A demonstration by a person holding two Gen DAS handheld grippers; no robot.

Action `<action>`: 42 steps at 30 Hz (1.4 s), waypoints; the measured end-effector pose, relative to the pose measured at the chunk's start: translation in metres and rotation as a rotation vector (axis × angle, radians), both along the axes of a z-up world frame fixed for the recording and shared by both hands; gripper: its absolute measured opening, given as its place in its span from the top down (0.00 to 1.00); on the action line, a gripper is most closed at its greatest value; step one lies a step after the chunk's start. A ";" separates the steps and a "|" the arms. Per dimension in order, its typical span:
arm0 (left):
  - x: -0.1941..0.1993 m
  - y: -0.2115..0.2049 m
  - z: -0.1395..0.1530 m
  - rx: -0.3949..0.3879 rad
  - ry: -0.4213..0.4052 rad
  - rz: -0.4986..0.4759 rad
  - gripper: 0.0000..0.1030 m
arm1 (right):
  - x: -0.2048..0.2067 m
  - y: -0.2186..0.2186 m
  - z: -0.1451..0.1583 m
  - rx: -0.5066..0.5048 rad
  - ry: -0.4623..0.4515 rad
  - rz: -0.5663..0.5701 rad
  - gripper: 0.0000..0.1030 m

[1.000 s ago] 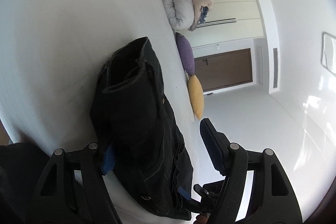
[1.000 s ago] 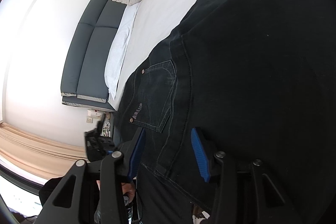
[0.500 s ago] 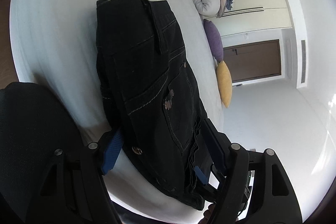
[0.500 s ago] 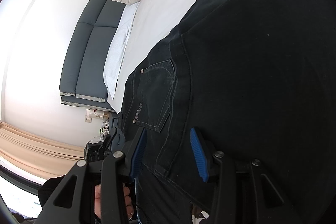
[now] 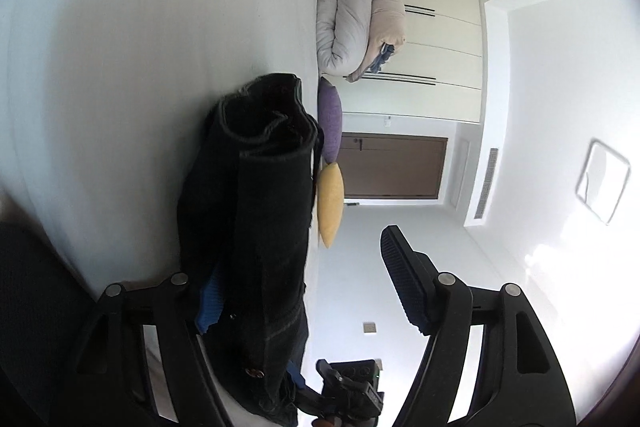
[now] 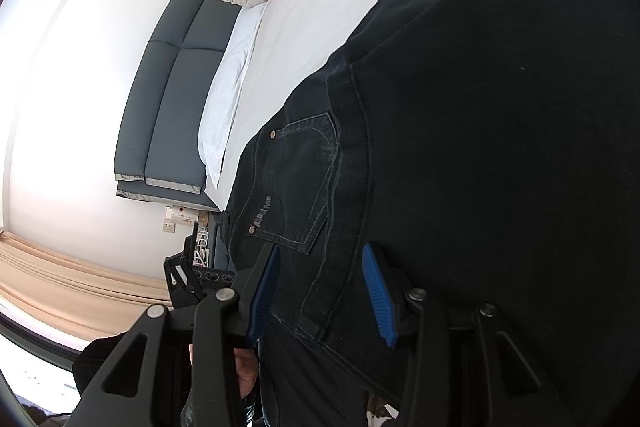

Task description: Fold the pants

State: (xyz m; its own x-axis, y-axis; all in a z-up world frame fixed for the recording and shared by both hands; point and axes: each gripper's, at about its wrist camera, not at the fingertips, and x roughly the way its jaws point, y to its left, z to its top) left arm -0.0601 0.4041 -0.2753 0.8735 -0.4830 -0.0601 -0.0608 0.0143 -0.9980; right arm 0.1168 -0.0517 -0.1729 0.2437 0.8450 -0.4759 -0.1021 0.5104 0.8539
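Black jeans [image 5: 256, 211] lie folded on the white bed [image 5: 140, 47]; the leg hems show at the far end. My left gripper [image 5: 304, 291] is open; the folded edge lies against its left pad, and the right pad [image 5: 404, 279] stands free over the room. In the right wrist view the jeans [image 6: 460, 107] fill the frame, back pocket [image 6: 300, 179] in view. My right gripper [image 6: 320, 295] is open, its blue pads on either side of the waistband fabric near the pocket, not pinching it. The other gripper shows at the lower left of that view [image 6: 192, 267].
A rolled grey and beige duvet [image 5: 356, 11] lies at the head of the bed. A purple cushion [image 5: 331, 119] and a yellow cushion [image 5: 330, 203] lie by the bed's edge. A dark padded headboard [image 6: 172, 83], a white pillow [image 6: 232, 79] and a curtain [image 6: 60, 279] show.
The left gripper swung back from over the jeans to their edge, so the view turned toward the room and its right pad came off the fabric. The right gripper barely moved.
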 end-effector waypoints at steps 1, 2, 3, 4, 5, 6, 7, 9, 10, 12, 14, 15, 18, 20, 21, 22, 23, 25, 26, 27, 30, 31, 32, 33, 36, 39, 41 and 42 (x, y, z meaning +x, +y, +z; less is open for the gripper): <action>0.005 -0.001 0.005 0.019 0.024 -0.011 0.39 | 0.002 0.002 0.002 0.001 -0.002 0.002 0.55; 0.005 0.002 0.005 0.045 0.060 -0.025 0.44 | 0.005 0.006 0.005 0.002 -0.007 0.008 0.55; 0.003 0.003 0.004 0.076 0.102 -0.033 0.53 | 0.007 0.010 0.008 0.002 -0.013 0.016 0.55; 0.000 0.003 0.005 0.104 0.142 -0.037 0.61 | 0.010 0.014 0.012 0.001 -0.023 0.026 0.55; 0.000 0.002 0.007 0.123 0.161 -0.037 0.64 | 0.013 0.019 0.016 -0.002 -0.031 0.033 0.55; -0.003 0.002 0.009 0.146 0.177 -0.037 0.67 | 0.016 0.024 0.019 -0.003 -0.037 0.040 0.55; -0.007 0.003 0.010 0.165 0.190 -0.035 0.71 | 0.020 0.030 0.022 -0.007 -0.041 0.050 0.55; -0.015 0.003 0.015 0.207 0.199 -0.036 0.76 | 0.026 0.038 0.024 -0.031 -0.049 0.062 0.55; -0.019 0.001 0.020 0.251 0.194 -0.035 0.79 | 0.030 0.042 0.024 -0.047 -0.048 0.066 0.55; -0.026 -0.007 0.033 0.333 0.180 -0.035 0.84 | 0.035 0.049 0.022 -0.069 -0.037 0.071 0.56; -0.034 -0.018 0.045 0.403 0.166 -0.038 0.88 | 0.040 0.055 0.019 -0.080 -0.029 0.079 0.57; -0.039 -0.022 0.049 0.436 0.161 -0.037 0.90 | 0.042 0.057 0.018 -0.084 -0.024 0.080 0.58; -0.047 -0.040 0.065 0.481 0.144 -0.044 0.95 | 0.051 0.064 0.016 -0.085 -0.016 0.084 0.59; -0.049 -0.047 0.070 0.503 0.143 -0.044 0.95 | 0.054 0.068 0.013 -0.100 -0.009 0.086 0.61; -0.051 -0.051 0.071 0.511 0.145 -0.042 0.95 | 0.057 0.070 0.012 -0.110 -0.004 0.087 0.61; -0.051 -0.055 0.073 0.515 0.149 -0.044 0.95 | 0.059 0.073 0.010 -0.122 0.002 0.089 0.62; -0.034 -0.057 0.078 0.512 0.157 -0.046 0.95 | 0.060 0.075 0.008 -0.128 0.008 0.090 0.62; -0.034 -0.059 0.078 0.508 0.194 -0.051 0.95 | 0.060 0.079 0.005 -0.123 0.015 0.098 0.62; -0.023 -0.057 0.079 0.504 0.211 -0.053 0.95 | 0.060 0.079 0.003 -0.120 0.020 0.097 0.62; -0.026 -0.056 0.081 0.483 0.220 -0.058 0.94 | 0.060 0.078 0.002 -0.113 0.024 0.095 0.62; -0.035 -0.049 0.087 0.426 0.236 -0.037 0.74 | 0.060 0.073 -0.001 -0.092 0.025 0.094 0.62; -0.041 -0.046 0.090 0.420 0.226 -0.018 0.48 | 0.060 0.072 -0.002 -0.089 0.026 0.094 0.62; -0.048 -0.041 0.090 0.405 0.221 0.004 0.34 | 0.060 0.071 -0.002 -0.087 0.027 0.094 0.62; -0.059 -0.035 0.089 0.375 0.223 0.042 0.19 | 0.059 0.070 -0.003 -0.085 0.026 0.095 0.62; -0.073 -0.018 0.077 0.271 0.217 0.092 0.18 | 0.057 0.070 -0.003 -0.081 0.025 0.091 0.62; -0.072 -0.012 0.058 0.188 0.231 0.071 0.18 | 0.056 0.074 -0.001 -0.088 0.022 0.092 0.62; -0.070 -0.010 0.056 0.198 0.217 0.078 0.18 | 0.056 0.076 -0.001 -0.091 0.023 0.094 0.62; -0.071 -0.009 0.054 0.190 0.209 0.079 0.18 | 0.056 0.076 0.000 -0.093 0.021 0.095 0.62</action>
